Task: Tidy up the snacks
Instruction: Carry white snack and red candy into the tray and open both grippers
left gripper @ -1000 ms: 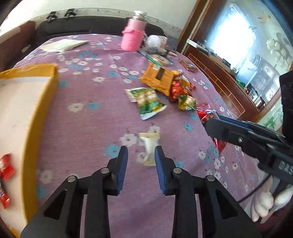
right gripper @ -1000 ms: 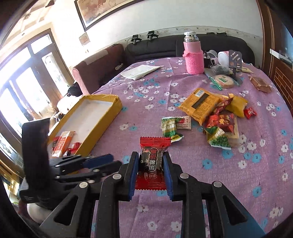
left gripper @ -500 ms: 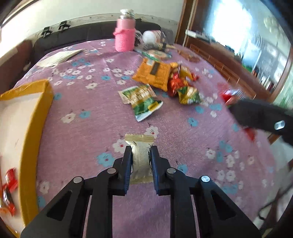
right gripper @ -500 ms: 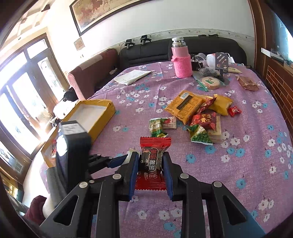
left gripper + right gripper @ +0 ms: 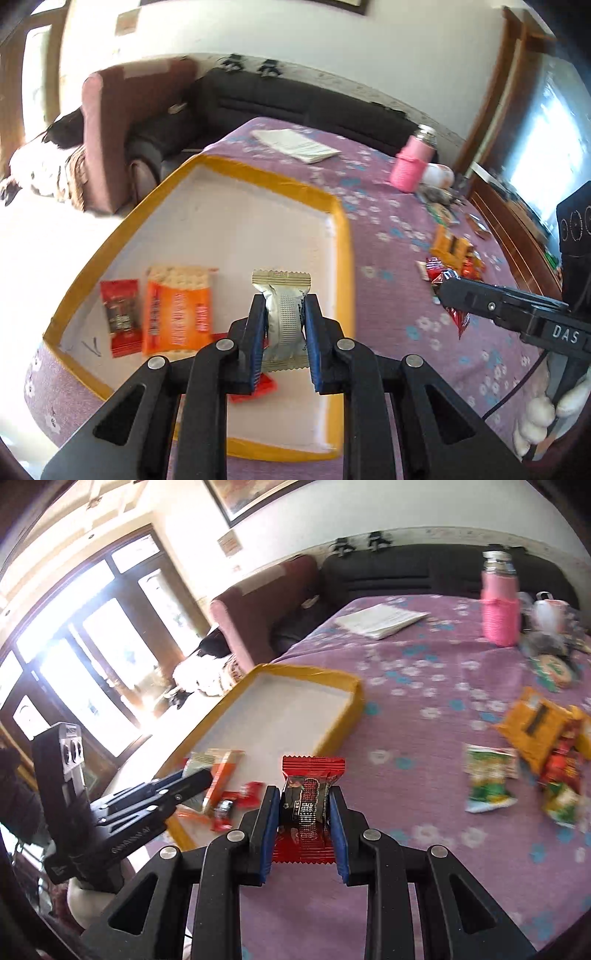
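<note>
Snacks in transit, two items. Left gripper (image 5: 284,325): jaws clamped on silver packet (image 5: 283,314), which lay on the purple cloth (image 5: 406,295) a second ago and now hangs over the yellow-rimmed tray (image 5: 345,258), above its near right part. Right gripper (image 5: 303,819): jaws clamped as before on red packet (image 5: 308,801), now just right of the tray's near end. Tray already holds an orange packet (image 5: 177,314) and small red ones. Judgement: both deliveries close; release pending. Loose pile (image 5: 535,746) remains far right.

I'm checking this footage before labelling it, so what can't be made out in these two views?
- Left wrist: small red snack in the yellow box, mostly behind the left gripper.
- Right wrist: snack pile on the cloth, motion-blurred, labels unreadable.
- Both: print on the silver packet and red packet too small.
</note>
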The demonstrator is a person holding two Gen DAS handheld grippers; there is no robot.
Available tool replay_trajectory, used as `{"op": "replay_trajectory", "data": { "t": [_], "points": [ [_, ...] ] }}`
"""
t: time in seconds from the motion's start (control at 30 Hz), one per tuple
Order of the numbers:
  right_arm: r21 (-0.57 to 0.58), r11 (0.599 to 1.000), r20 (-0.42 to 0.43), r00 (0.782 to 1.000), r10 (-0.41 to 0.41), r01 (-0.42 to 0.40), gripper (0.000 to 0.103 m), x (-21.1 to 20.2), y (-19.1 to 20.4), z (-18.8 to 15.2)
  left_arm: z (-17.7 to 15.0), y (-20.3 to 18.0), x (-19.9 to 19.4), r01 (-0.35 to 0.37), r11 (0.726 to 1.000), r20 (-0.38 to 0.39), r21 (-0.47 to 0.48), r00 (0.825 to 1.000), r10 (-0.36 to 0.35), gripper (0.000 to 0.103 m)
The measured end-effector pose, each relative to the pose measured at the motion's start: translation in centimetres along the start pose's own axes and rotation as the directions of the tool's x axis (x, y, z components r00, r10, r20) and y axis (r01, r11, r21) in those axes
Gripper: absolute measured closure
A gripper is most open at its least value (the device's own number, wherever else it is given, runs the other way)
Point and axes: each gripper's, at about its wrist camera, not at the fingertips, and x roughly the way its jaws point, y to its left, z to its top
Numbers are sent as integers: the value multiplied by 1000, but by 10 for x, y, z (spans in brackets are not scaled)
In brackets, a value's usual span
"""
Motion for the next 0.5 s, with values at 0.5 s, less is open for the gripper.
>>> {"op": "replay_trajectory", "data": {
  "t": [0.5],
  "points": [
    [-81,993,-193,976,-95,81,73,149,50,20,29,63,55,20,986,-66,-163,997,-32,79]
  ]
}}
